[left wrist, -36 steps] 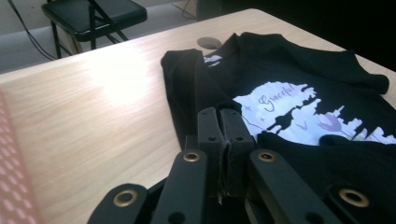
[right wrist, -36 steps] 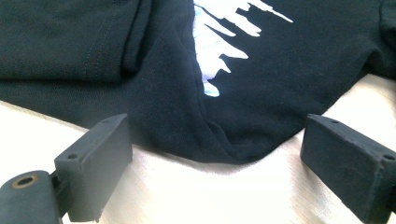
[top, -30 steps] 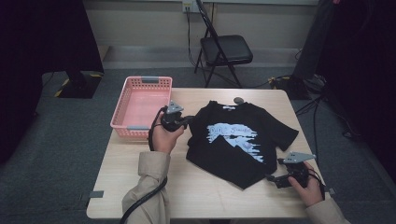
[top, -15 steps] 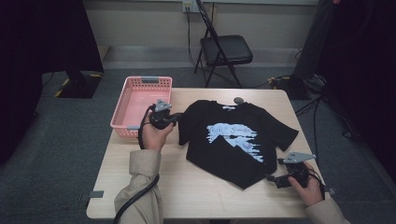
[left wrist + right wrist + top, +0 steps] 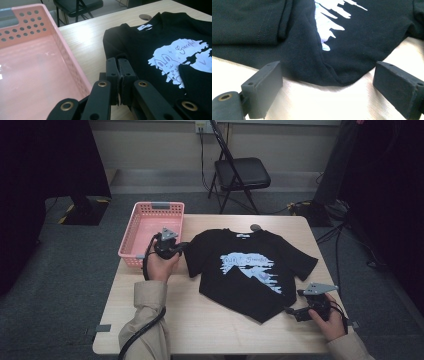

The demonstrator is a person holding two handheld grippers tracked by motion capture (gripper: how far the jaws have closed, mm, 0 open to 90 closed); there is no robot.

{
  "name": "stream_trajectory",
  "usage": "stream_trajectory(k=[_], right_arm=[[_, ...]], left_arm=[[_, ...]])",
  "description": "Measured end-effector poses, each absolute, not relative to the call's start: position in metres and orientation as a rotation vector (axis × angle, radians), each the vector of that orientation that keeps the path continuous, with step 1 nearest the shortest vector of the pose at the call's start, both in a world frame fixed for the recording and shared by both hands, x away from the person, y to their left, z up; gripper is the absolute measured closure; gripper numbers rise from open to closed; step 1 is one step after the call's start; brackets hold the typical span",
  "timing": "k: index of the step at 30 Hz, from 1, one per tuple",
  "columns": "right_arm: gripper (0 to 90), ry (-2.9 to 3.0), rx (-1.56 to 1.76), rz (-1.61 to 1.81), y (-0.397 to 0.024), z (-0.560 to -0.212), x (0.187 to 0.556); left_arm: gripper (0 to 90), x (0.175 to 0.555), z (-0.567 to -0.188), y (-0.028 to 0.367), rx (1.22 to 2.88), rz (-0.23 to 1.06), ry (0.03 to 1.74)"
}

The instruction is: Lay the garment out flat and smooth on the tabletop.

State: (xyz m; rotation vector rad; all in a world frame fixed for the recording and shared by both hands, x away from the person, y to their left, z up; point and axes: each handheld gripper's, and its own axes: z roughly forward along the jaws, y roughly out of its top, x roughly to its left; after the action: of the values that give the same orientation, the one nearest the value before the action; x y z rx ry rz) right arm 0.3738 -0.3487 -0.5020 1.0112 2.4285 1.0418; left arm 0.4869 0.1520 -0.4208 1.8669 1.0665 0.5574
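A black t-shirt with a pale blue print lies flat on the wooden table. My left gripper is at the shirt's left sleeve, beside the pink basket. In the left gripper view its jaws are pressed together with the sleeve edge pinched at their tips. My right gripper rests low at the shirt's near right hem corner. In the right gripper view it stands open, one jaw on each side of the rounded hem corner, not touching it.
A pink perforated basket sits empty at the table's left edge, close to my left hand. A small dark round object lies just past the shirt's collar. A black folding chair stands beyond the table.
My left hand has shifted left toward the basket, drawing the shirt's left sleeve out with it. The right hand has stayed put.
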Motion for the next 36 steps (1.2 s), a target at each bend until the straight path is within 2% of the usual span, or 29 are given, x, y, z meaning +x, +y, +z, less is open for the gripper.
stream_trajectory(k=[9, 12, 15, 18, 26, 36], right_arm=[[7.6, 2.428, 1.012, 1.041, -0.348, -0.502, 0.374], [7.6, 2.428, 1.012, 1.041, -0.348, -0.502, 0.374], [7.6, 2.428, 1.012, 1.041, -0.348, -0.502, 0.374], [7.6, 2.428, 1.012, 1.041, -0.348, -0.502, 0.374], [7.6, 2.428, 1.012, 1.041, -0.348, -0.502, 0.374], [7.6, 2.428, 1.013, 1.04, -0.348, -0.502, 0.374]], left_arm=[[86.1, 0.486, -0.424, 0.158, 1.852, 0.58, 1.091], [70.9, 0.485, -0.423, 0.16, 1.829, 0.611, 1.092], [44.6, 0.483, -0.423, 0.158, 1.8, 0.631, 1.106], [31.3, 0.479, -0.423, 0.155, 1.794, 0.629, 1.094], [22.9, 0.453, -0.436, 0.136, 1.841, 0.56, 1.005], [22.8, 0.415, -0.455, 0.114, 1.916, 0.459, 0.883]])
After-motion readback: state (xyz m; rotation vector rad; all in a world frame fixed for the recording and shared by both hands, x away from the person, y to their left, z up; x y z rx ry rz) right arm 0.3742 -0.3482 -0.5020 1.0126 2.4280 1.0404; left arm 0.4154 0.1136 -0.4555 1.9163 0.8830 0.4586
